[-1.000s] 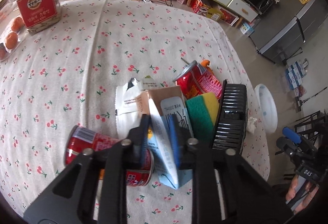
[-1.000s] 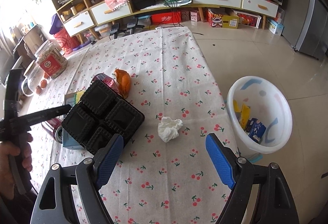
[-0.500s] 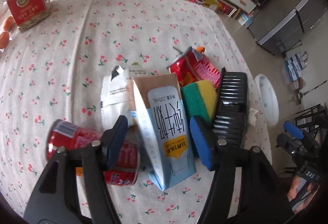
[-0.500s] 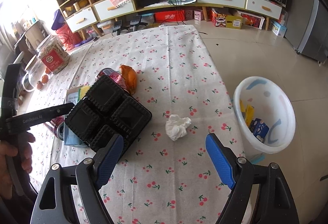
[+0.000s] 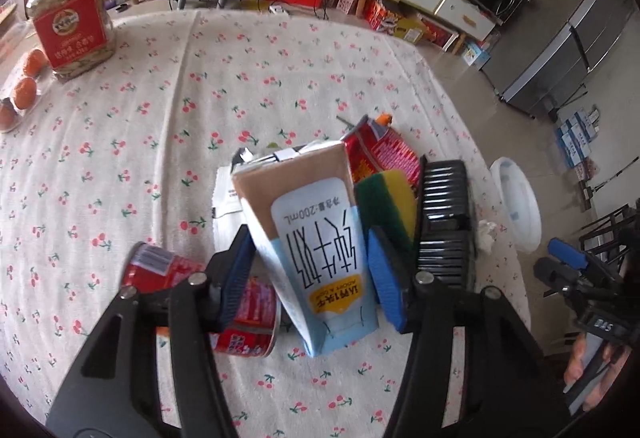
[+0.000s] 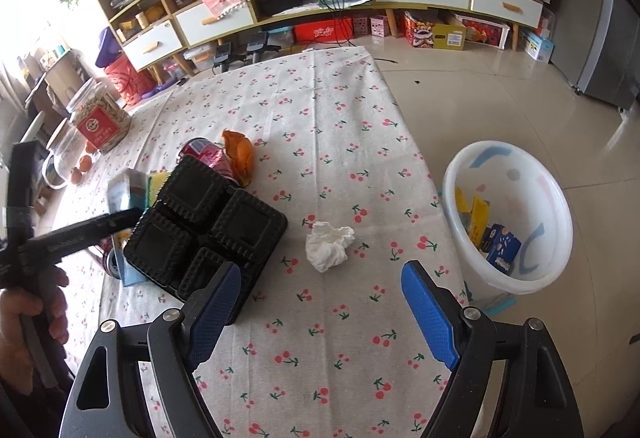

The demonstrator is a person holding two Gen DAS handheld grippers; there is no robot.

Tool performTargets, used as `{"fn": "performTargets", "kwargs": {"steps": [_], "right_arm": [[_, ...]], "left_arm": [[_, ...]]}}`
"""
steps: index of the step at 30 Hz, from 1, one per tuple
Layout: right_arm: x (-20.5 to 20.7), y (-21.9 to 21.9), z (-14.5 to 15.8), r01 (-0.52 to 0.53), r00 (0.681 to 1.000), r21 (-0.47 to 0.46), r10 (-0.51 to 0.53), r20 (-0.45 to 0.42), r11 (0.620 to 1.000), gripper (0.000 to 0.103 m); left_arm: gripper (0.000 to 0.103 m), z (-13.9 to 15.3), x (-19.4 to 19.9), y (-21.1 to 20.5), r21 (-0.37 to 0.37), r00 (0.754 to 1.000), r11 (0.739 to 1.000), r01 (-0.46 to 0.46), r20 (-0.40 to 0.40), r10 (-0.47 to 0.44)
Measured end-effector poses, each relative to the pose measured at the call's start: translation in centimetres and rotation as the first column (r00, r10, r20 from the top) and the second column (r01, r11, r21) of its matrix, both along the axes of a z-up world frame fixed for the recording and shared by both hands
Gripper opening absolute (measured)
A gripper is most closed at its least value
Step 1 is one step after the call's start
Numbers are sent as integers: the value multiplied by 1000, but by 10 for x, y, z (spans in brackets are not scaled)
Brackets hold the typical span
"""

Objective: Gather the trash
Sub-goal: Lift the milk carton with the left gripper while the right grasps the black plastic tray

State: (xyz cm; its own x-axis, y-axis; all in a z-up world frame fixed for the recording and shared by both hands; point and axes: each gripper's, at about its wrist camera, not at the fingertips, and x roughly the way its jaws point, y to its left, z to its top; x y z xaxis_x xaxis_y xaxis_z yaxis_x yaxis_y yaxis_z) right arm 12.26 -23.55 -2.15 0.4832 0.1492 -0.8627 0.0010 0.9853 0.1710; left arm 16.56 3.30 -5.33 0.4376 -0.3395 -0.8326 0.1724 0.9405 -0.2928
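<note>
— Around the tan-and-pale-blue milk carton (image 5: 316, 246), what do we have?

— On the cherry-print surface (image 5: 200, 85) we see our left hand-held gripper (image 5: 310, 274) straddling that carton. Its jaws are closing, the carton stands between the blue pads, and we can't tell whether the pads touch it.

— And beside the carton?

— A red drink can (image 5: 200, 294) lies on its side just left of it, partly behind the left finger. A white torn wrapper (image 5: 226, 197) lies behind the carton. A yellow-and-green sponge (image 5: 384, 201) sits against its right side, with a crushed red can (image 5: 376, 153) beyond that, and a black ribbed plastic tray (image 5: 444, 222) further right.

— What about our other hand?

— Our right hand-held gripper (image 6: 320, 310) hovers wide apart with nothing between its pads. A crumpled white tissue (image 6: 329, 245) lies well right of the carton, past the tray. A white plastic bin (image 6: 508, 226) stands on the floor beyond the surface's edge, with some scraps inside.
</note>
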Motion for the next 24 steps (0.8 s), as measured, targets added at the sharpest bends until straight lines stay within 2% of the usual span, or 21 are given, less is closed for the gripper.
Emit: {"fn": "performTargets", "kwargs": {"steps": [7,18,24], "right_arm": [[6,20,2,-38,999,1,38,4,999,84],[20,47,-3,-69,998,36,69,-12,997,84],[17,60,5,-97,995,30,97,25,995,84]], "left_arm": [[55,30,-30,28,-48,997,999,-6,75,10],[55,40,-57,58,-96,993,995,-13,119,24],[55,39,-66,65,-95,992,995,2,129,10]]}}
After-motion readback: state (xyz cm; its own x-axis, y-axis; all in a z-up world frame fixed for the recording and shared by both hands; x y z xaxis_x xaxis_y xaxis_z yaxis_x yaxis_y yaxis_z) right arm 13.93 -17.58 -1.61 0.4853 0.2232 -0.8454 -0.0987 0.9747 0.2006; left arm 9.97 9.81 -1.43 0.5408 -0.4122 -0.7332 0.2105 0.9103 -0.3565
